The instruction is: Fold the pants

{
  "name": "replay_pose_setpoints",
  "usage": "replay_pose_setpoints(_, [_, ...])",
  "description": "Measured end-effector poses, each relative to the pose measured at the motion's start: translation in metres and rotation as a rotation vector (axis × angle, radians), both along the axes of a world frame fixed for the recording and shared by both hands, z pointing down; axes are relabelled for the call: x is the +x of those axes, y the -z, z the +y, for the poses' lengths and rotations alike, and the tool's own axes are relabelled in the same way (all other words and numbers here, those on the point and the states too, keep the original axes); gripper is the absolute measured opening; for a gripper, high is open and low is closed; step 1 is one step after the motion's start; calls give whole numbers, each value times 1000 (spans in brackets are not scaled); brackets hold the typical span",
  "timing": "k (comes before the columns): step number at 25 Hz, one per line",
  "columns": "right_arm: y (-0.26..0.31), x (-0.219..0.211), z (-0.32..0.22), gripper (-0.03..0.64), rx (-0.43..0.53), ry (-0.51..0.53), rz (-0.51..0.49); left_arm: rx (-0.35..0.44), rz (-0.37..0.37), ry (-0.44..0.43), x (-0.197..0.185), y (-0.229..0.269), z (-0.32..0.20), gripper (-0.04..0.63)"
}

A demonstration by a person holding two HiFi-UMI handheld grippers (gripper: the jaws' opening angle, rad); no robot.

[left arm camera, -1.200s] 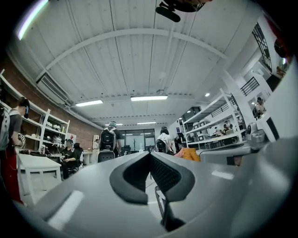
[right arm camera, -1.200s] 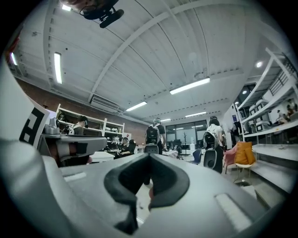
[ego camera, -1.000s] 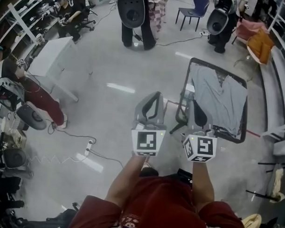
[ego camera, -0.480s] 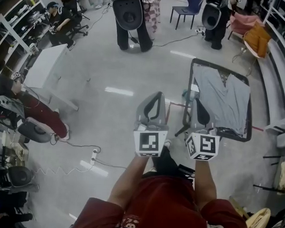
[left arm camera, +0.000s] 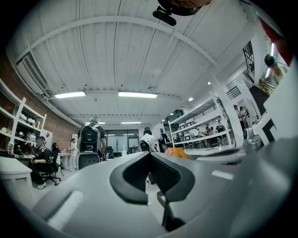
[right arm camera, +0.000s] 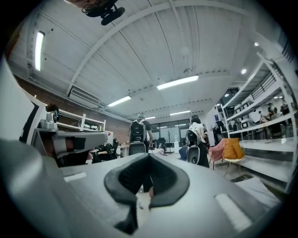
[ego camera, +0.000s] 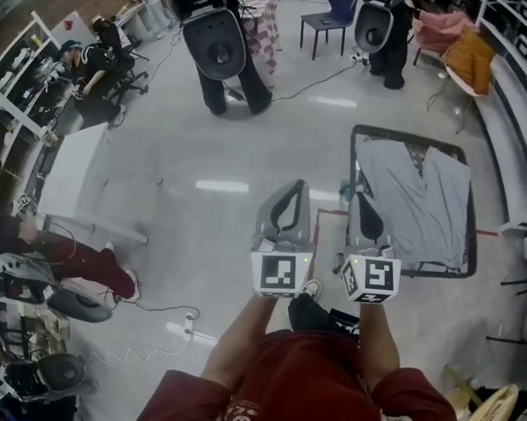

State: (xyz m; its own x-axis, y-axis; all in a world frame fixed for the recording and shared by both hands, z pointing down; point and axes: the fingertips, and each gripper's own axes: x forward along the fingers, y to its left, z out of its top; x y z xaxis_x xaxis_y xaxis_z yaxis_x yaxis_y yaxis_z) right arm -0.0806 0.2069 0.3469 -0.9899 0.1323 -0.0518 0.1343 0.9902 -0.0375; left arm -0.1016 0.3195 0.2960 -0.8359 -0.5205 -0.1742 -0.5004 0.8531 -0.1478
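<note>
Head view is showing the pants (ego camera: 419, 202) lying flat and spread on a black-rimmed worktop (ego camera: 410, 134), ahead and to the right of the person. They are covering most of the worktop's surface. Their long axis is running from the worktop's near edge to its far edge, roughly in line with the way both tongs are pointing. A notch at the far edge is, I judge, where the two legs are parting, though the cloth is too small here to be sure.

The right tongs (ego camera: 363, 202) are sitting just beside the worktop's left rim, close to its near left corner, so the right hand is the nearer one. The left tongs (ego camera: 290, 191) are hanging further left of the worktop, over bare floor, well apart from the pants. Neither is touching the cloth or the rim.

Left gripper view is showing its jaws pressed together with nothing between the dark pads; only the room and distant people are appearing beyond them. Right gripper view is showing the same: jaws closed, pads meeting, nothing gripped.

Folding is not yet under way. As I judge it, both hands are needing to come over the worktop's near edge, and both tongs are needing to part before either can be pinching a hem or the waistband.
</note>
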Motion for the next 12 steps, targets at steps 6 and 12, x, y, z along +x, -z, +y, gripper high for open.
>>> replay_pose_setpoints(6, [1, -55, -61, 2, -36, -148, 5, 0, -12, -138, -76, 3, -64, 6])
replay_pose_setpoints(12, [8, -83, -113, 2, -55, -281, -11, -11, -22, -266, -118, 7, -117, 6])
